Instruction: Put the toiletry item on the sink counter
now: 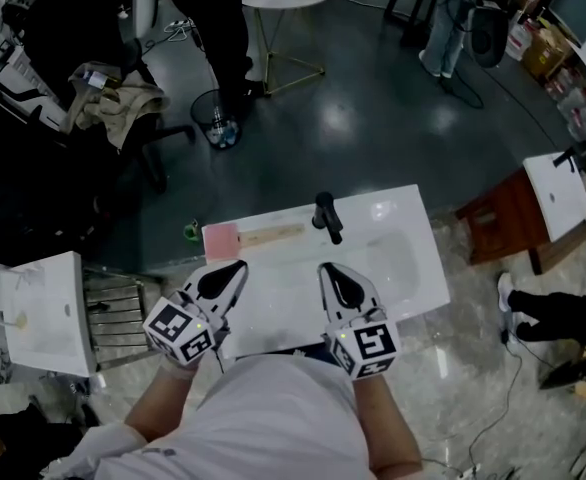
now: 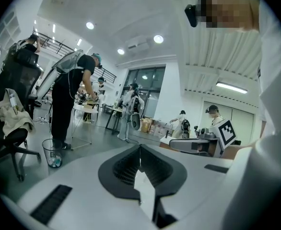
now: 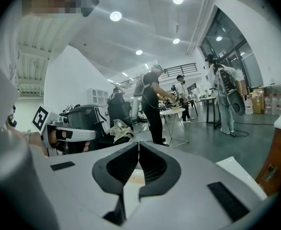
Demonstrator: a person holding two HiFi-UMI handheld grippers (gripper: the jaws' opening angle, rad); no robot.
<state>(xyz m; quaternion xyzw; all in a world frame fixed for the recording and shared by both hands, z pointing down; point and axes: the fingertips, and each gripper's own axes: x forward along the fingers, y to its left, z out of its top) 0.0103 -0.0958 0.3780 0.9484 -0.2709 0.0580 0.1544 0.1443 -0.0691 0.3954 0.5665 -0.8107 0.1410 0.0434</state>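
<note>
2 closed tongs, 1 toiletry item

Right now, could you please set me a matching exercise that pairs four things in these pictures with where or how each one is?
Things
1. faucet
2. pink-headed brush
3. wastebasket
4. right claw

Descriptions
A. shut, with nothing in it
B. lying on the sink counter, left of the faucet
C. black, standing at the counter's back edge
D. on the dark floor beyond the counter

Pairs: 1-C, 2-B, 3-D, 4-A
</note>
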